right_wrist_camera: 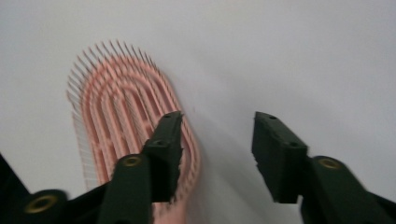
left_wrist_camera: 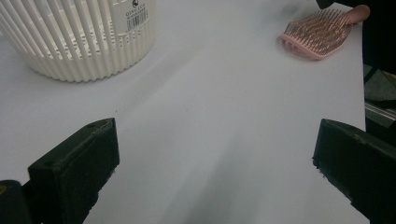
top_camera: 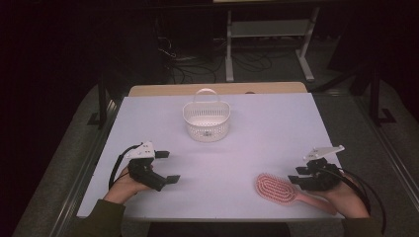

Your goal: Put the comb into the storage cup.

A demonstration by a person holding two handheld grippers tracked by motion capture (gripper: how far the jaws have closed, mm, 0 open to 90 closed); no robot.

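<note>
A pink hairbrush (top_camera: 274,190) lies bristles up near the table's front right edge, its handle running right under my right hand. My right gripper (top_camera: 295,175) hovers at the brush's right end with its jaws apart. In the right gripper view one jaw stands over the edge of the brush head (right_wrist_camera: 121,116) while the other is over bare table; nothing is pressed between them (right_wrist_camera: 218,121). My left gripper (top_camera: 168,167) rests at the front left, jaws wide open and empty (left_wrist_camera: 215,163). The left gripper view has the hairbrush (left_wrist_camera: 317,32) far off at the top right.
A white slatted basket (top_camera: 206,126) with a handle stands at the middle back of the white table (top_camera: 257,138); it sits at the top left of the left gripper view (left_wrist_camera: 79,51). Dark floor, cables and a stand's legs lie beyond the table.
</note>
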